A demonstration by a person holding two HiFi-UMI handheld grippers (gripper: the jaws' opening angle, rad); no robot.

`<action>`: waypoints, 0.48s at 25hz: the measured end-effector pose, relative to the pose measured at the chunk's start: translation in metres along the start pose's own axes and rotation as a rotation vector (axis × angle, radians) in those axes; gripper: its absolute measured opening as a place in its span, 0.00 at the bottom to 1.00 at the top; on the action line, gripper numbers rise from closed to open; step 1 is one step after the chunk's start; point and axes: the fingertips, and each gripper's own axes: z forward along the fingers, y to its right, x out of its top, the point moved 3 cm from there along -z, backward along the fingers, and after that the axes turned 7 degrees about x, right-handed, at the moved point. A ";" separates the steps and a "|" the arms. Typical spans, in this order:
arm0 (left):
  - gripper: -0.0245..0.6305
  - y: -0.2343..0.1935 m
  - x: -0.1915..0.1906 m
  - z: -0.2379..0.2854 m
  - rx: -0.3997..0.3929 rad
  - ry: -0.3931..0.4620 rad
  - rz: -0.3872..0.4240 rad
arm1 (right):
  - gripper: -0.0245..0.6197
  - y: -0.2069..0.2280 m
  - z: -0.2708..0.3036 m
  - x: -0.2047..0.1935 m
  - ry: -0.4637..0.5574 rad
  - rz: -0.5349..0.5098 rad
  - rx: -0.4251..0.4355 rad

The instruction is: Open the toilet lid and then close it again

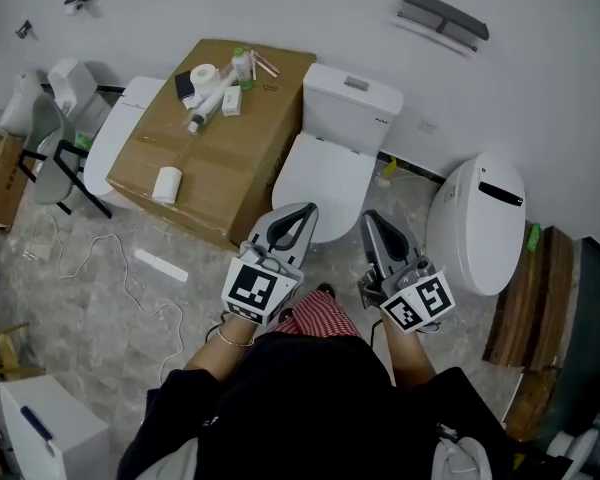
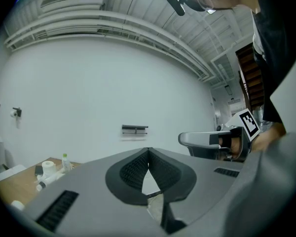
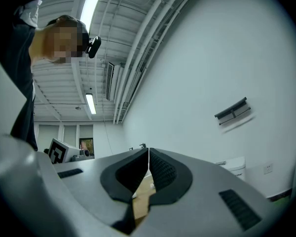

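Observation:
A white toilet stands against the far wall with its lid (image 1: pixel 325 173) down and its tank (image 1: pixel 349 100) behind. My left gripper (image 1: pixel 302 211) is shut and empty, its tips just at the lid's near left edge. To the right of the bowl's front, my right gripper (image 1: pixel 369 219) is also shut with nothing in it. In the left gripper view the closed jaws (image 2: pixel 148 151) point at the white wall, with the right gripper (image 2: pixel 222 141) to the side. The right gripper view shows its jaws (image 3: pixel 148 152) meeting at the tips, aimed up at the wall.
A cardboard box (image 1: pixel 215 138) with paper rolls and bottles stands left of the toilet. A second white toilet (image 1: pixel 480 218) is at the right, beside a wooden piece (image 1: pixel 525 308). A grey wall rack (image 1: pixel 442 18) hangs above. A white cable (image 1: pixel 130 283) lies on the floor.

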 end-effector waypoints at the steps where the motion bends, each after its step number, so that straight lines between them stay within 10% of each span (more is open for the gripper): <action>1: 0.04 0.001 0.001 0.005 -0.002 -0.001 0.002 | 0.07 0.005 -0.001 0.002 -0.001 0.002 -0.002; 12: 0.04 0.001 0.009 0.060 0.011 -0.001 0.005 | 0.07 0.057 0.005 0.017 -0.003 0.002 0.011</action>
